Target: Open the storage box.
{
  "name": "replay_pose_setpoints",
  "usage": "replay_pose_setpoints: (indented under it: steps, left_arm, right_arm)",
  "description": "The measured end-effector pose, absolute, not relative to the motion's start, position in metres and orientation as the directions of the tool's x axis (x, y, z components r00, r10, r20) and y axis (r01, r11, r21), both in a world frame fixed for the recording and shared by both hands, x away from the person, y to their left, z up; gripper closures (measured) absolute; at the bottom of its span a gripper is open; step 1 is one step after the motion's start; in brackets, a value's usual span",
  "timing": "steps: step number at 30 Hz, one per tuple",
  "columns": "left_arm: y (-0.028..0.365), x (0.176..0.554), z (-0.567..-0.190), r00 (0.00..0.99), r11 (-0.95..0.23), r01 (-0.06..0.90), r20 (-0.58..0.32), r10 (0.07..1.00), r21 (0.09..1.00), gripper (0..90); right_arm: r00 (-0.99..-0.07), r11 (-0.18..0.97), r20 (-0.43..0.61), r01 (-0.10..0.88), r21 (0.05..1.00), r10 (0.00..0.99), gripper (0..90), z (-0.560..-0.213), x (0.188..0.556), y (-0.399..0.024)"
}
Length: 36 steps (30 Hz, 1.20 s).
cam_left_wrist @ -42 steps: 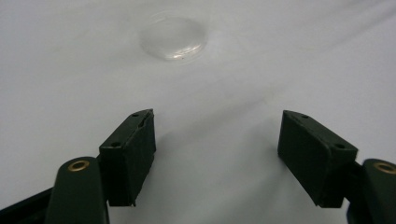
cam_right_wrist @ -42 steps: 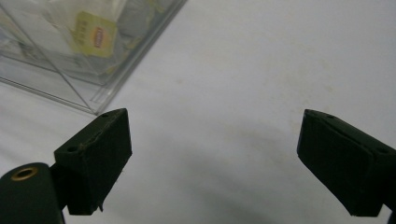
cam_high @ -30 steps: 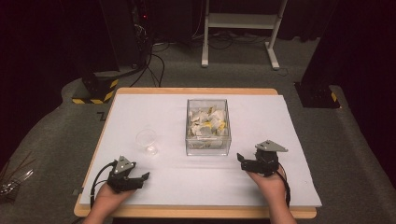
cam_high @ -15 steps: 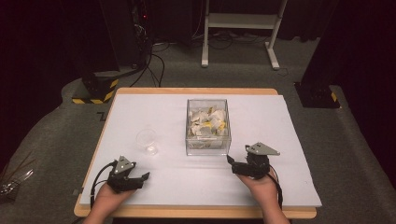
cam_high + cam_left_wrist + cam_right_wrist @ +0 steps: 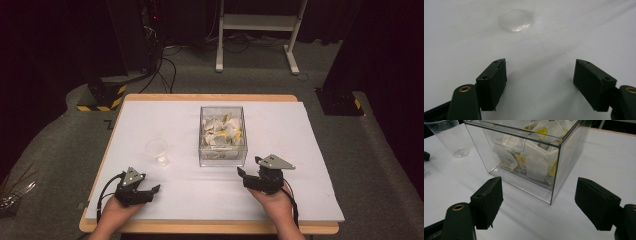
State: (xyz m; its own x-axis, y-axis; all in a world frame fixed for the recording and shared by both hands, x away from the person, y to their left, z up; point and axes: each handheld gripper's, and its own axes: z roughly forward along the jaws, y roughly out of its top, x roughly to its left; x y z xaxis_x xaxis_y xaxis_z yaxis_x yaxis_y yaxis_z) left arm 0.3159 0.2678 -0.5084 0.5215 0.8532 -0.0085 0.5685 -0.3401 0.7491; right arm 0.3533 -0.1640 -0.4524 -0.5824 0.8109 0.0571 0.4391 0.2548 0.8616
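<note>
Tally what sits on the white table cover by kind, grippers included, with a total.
Clear plastic cup: 1
Clear plastic box holding tea bags (too heaped to count): 1
Handheld grippers: 2, left gripper and right gripper, both open with nothing between the jaws
Total: 4

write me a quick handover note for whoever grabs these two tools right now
Left tool: open, empty, resting low at the near left of the table, aimed toward the clear plastic cup.
Right tool: jaws apart with nothing between them, though they have just been closing; it faces a near corner of the clear box.
The box holds tea bags; the cup stands upright and looks empty, left of the box.
Done: nothing picked up so far.
Left: probably reach the box, take a bag, bring it to the cup.
</note>
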Motion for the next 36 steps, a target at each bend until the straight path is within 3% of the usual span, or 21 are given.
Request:
replay_pose_setpoints:
  steps: [9, 15, 36]
  left_arm:
    - [0.268, 0.316, -0.508, 0.524, -0.345, 0.567, -0.005, 0.852, 0.748, 26.7]
    - [0.268, 0.316, -0.508, 0.524, -0.344, 0.567, -0.006, 0.852, 0.748, 26.7]
    - [0.268, 0.316, -0.508, 0.526, -0.347, 0.566, -0.003, 0.851, 0.748, 26.2]
  right_arm:
    - [-0.597, 0.261, 0.045, 0.416, 0.871, 0.801, 28.9, -0.453, 0.347, -0.151]
    - [-0.619, 0.266, 0.032, 0.383, 0.885, 0.785, 42.1, -0.454, 0.344, -0.143]
    - [-0.599, 0.278, 0.021, 0.401, 0.873, 0.800, 45.0, -0.463, 0.358, -0.128]
